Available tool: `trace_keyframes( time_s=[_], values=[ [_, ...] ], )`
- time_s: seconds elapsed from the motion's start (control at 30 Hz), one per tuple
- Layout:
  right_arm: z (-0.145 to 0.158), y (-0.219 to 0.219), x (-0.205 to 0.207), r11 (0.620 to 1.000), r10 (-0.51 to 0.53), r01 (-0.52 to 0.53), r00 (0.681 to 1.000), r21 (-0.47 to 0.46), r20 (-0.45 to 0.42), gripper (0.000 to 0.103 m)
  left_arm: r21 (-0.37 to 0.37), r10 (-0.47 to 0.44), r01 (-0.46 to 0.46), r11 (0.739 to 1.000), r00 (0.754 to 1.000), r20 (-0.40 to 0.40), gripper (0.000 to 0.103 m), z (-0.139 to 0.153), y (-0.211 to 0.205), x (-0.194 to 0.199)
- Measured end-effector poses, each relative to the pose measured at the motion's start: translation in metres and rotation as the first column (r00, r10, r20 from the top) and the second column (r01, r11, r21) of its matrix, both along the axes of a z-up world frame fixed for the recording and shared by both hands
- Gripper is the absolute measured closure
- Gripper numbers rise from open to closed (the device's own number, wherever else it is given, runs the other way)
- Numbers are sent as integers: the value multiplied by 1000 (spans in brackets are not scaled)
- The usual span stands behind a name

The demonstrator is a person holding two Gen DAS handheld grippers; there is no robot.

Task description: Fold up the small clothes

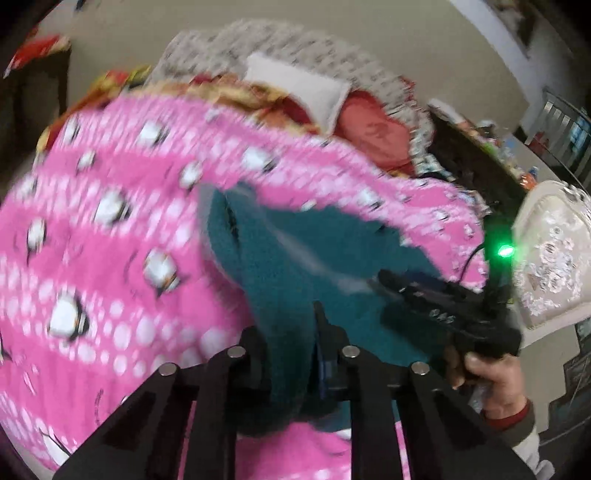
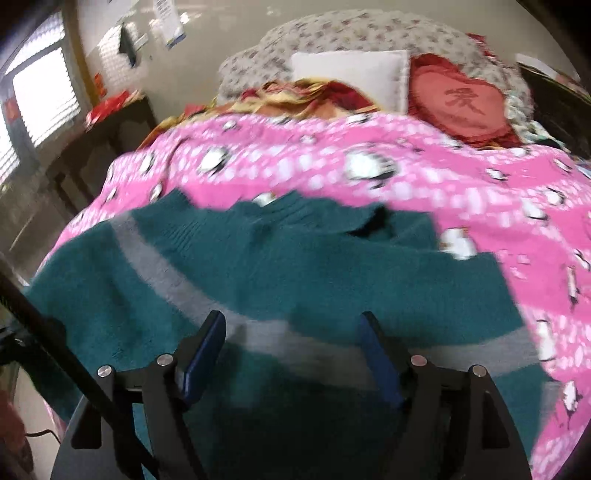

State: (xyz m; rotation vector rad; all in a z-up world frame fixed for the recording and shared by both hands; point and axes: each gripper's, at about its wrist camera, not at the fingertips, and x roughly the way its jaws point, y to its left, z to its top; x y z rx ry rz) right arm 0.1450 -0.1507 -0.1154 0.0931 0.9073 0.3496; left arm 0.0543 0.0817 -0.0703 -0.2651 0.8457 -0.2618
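A teal knit sweater (image 2: 295,258) with a grey stripe lies on a pink penguin-print blanket (image 2: 480,192) covering the bed. My left gripper (image 1: 291,328) is shut on a fold of the teal sweater (image 1: 288,266), which rises from the pink blanket (image 1: 110,240) into its jaws. In the right wrist view my right gripper (image 2: 293,332) stands open just over the sweater's grey stripe, its blue pads (image 2: 207,347) wide apart with nothing pinched. The left wrist view also shows the right gripper (image 1: 391,288), held by a hand (image 1: 495,376), at the sweater's right edge.
At the head of the bed are a white pillow (image 2: 351,74), a red heart cushion (image 2: 458,103) and a floral headboard (image 2: 369,33). A dark side table (image 2: 110,140) stands left of the bed under a window (image 2: 37,103). A white ornate chair back (image 1: 554,258) stands to the right.
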Motion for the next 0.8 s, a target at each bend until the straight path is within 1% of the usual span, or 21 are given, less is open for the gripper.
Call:
trace_keyframes(
  time_s=[0.07, 0.13, 0.17, 0.2, 0.23, 0.3, 0.33, 0.37, 0.43, 0.47, 0.5, 0.57, 0.6, 0.67, 0.7, 0.73, 0.8],
  values=[
    [2, -29, 2, 997, -54, 55, 998, 52, -23, 26, 13, -58, 57, 998, 997, 51, 89, 21, -24, -2],
    [1, -57, 3, 989, -96, 101, 994, 109, -53, 25, 33, -127, 124, 992, 987, 94, 89, 37, -54, -8],
    [0, -71, 2, 983, -116, 124, 991, 133, -68, 25, 42, -169, 165, 985, 979, 112, 92, 42, -70, -12],
    [-1, -83, 1, 978, -132, 143, 988, 152, -78, 25, 53, -233, 228, 972, 964, 131, 98, 47, -92, -18],
    [-1, -96, -1, 970, -149, 163, 985, 179, -88, 25, 70, -277, 270, 960, 952, 128, 97, 48, -109, -21],
    [-2, -120, -7, 950, -174, 194, 980, 244, -102, 25, 94, -336, 327, 940, 935, 112, 97, 41, -140, -25],
    [-2, -130, -9, 938, -180, 204, 978, 279, -107, 25, 100, -375, 366, 925, 924, 82, 97, 28, -158, -26],
    [-3, -141, -12, 918, -189, 218, 975, 331, -118, 25, 98, -394, 388, 916, 918, 50, 97, 16, -168, -25],
    [-6, -156, -18, 873, -180, 222, 974, 435, -135, 25, 66, -425, 425, 903, 905, -12, 103, -7, -178, -25],
    [-6, -159, -19, 861, -169, 214, 976, 461, -137, 25, 60, -429, 430, 901, 903, -38, 103, -17, -179, -25],
    [-5, -158, -22, 855, -150, 196, 980, 480, -133, 24, 77, -418, 421, 904, 907, -48, 103, -26, -178, -25],
    [1, -148, -24, 861, -107, 151, 987, 485, -117, 20, 90, -411, 415, 905, 910, -55, 103, -34, -171, -27],
    [4, -141, -24, 867, -88, 131, 990, 481, -112, 20, 68, -422, 426, 902, 904, -70, 103, -36, -167, -26],
    [8, -129, -21, 861, -51, 100, 993, 499, -110, 20, 34, -438, 442, 896, 895, -83, 102, -36, -159, -28],
    [9, -124, -21, 855, -29, 82, 993, 512, -110, 19, 27, -444, 447, 894, 893, -75, 96, -32, -154, -32],
    [12, -114, -19, 858, -9, 62, 994, 510, -105, 19, 25, -453, 455, 890, 890, -60, 91, -28, -149, -36],
    [21, -97, -18, 882, 12, 26, 997, 470, -76, 19, 26, -461, 461, 887, 887, -26, 61, -14, -136, -47]
  ],
)
